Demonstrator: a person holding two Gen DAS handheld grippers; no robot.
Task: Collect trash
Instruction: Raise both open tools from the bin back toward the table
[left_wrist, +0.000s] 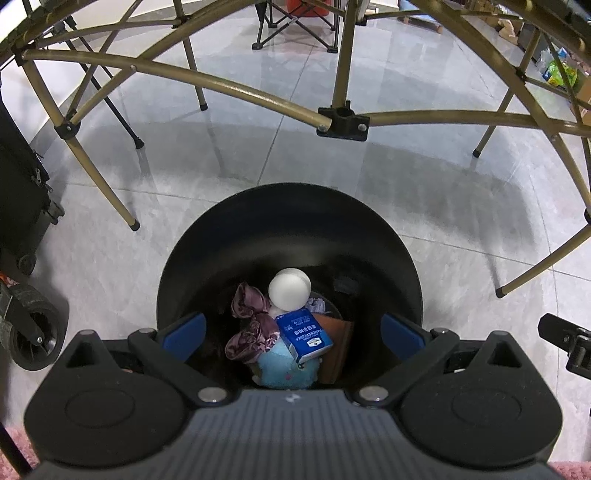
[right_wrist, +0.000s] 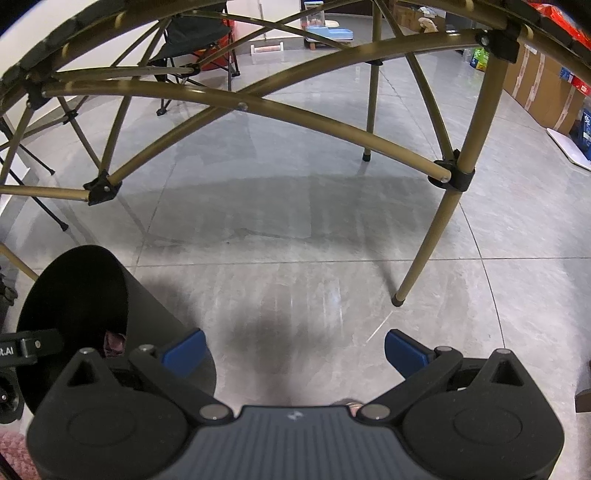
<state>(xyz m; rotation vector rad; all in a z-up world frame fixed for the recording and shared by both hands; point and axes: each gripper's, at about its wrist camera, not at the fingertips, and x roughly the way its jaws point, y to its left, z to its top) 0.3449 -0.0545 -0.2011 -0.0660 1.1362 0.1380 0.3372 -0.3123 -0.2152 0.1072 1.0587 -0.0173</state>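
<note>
Both my left gripper (left_wrist: 291, 334) and right gripper (right_wrist: 293, 352) are spread and empty, trash sits in the black bin (left_wrist: 221, 236) under the left one, blue carton (left_wrist: 304, 334) on top; risk: clipping the rim and tipping it.

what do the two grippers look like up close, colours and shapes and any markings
Both look the same. The left gripper and right gripper each have a black plastic body with two rounded lobes bearing circular discs, triangular cut-outs, a ribbed dark grey centre plate with a small pale logo, silver pivot pins, black linkage bars and blue fingertips. No cables or sleeves show.
</note>
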